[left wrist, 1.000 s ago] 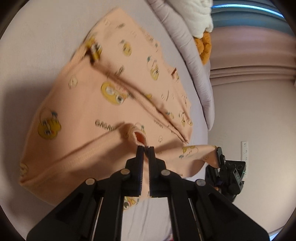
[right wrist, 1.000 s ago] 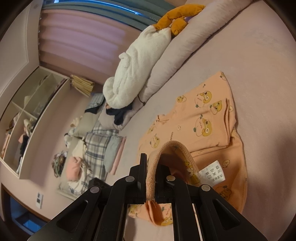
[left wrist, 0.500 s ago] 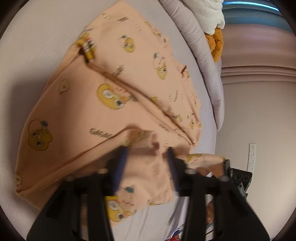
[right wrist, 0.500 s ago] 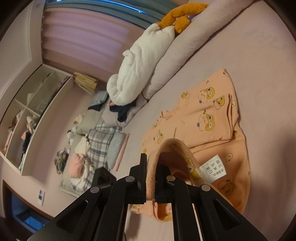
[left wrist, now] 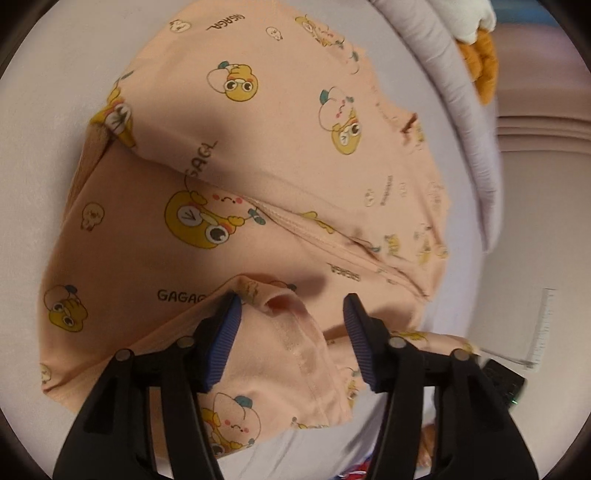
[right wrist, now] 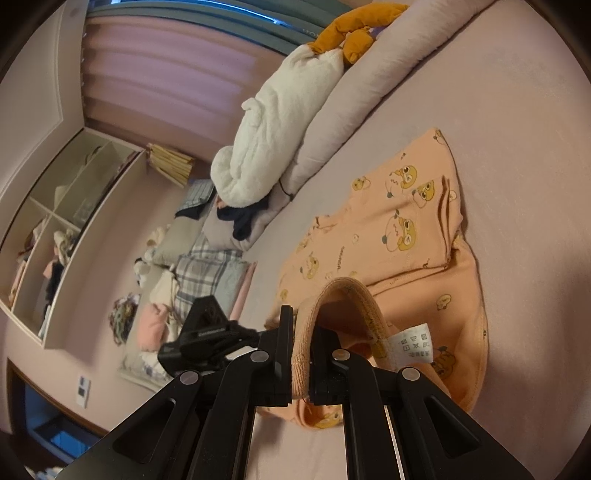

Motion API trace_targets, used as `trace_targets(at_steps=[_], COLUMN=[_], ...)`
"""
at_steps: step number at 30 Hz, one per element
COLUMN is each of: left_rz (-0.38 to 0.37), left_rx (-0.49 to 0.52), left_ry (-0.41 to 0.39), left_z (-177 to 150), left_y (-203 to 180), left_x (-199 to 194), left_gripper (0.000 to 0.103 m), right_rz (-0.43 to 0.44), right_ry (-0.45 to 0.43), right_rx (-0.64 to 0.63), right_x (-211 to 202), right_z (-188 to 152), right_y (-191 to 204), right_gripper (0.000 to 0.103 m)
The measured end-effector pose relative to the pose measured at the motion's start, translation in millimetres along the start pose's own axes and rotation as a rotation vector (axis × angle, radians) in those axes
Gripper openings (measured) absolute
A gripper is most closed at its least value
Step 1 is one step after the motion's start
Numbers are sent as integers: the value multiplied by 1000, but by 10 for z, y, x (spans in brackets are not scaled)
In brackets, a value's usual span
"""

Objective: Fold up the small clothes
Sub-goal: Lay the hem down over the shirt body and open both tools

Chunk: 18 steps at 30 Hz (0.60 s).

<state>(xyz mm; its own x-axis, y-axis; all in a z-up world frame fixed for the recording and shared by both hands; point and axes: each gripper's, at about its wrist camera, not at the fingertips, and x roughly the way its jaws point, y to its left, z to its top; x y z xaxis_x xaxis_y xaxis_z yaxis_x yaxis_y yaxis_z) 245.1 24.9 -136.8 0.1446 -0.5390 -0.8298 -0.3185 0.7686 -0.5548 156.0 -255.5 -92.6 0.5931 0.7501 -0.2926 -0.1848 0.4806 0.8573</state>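
The right tongs (right wrist: 302, 354) are clamping narrowly on the ribbed neckband (right wrist: 364, 301) of the peach printed garment (right wrist: 406, 236), holding that edge lifted in an arch. Judged from the pose, this grip is anchoring the collar end so the cloth is not sliding while the other side is being worked. A white care label (right wrist: 412, 341) is hanging at 3 o'clock of those tongs, just beside the band.

The left tongs (left wrist: 291, 332) are standing apart with their jaws closing. A raised fold of sleeve (left wrist: 280, 332) is lying between the blue ribbed pads (left wrist: 225, 339), but the pads are not pressing on it. The likely aim is a fresh pinch on this fold to carry it across the body.

Beyond both tongs, the garment is lying spread on the pale bed (right wrist: 517, 147), partly folded, with one layer already overlapping the body panel. At 12 o'clock, past the garment, a long bolster (right wrist: 388, 92) is lining the bed edge, with a white plush blanket (right wrist: 280, 129) and an orange soft toy (right wrist: 351, 33) resting against it, well apart from the work.
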Motion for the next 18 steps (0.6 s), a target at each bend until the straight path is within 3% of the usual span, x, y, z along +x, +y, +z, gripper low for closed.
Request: trace_targets(at_steps=[3, 6, 18], left_rz=[91, 100, -86], left_rx=[42, 23, 41], left_ry=[-12, -17, -143], left_z=[-17, -5, -176], left_y=[-56, 34, 142], left_x=[21, 18, -312], left_gripper=[22, 8, 6], right_rz=[6, 7, -4], right_ry=[-4, -3, -31], right_rx=[0, -3, -20], right_x=[-22, -31, -86], right_z=[-12, -26, -15], right_y=[-6, 1, 91], right_gripper=[9, 9, 9])
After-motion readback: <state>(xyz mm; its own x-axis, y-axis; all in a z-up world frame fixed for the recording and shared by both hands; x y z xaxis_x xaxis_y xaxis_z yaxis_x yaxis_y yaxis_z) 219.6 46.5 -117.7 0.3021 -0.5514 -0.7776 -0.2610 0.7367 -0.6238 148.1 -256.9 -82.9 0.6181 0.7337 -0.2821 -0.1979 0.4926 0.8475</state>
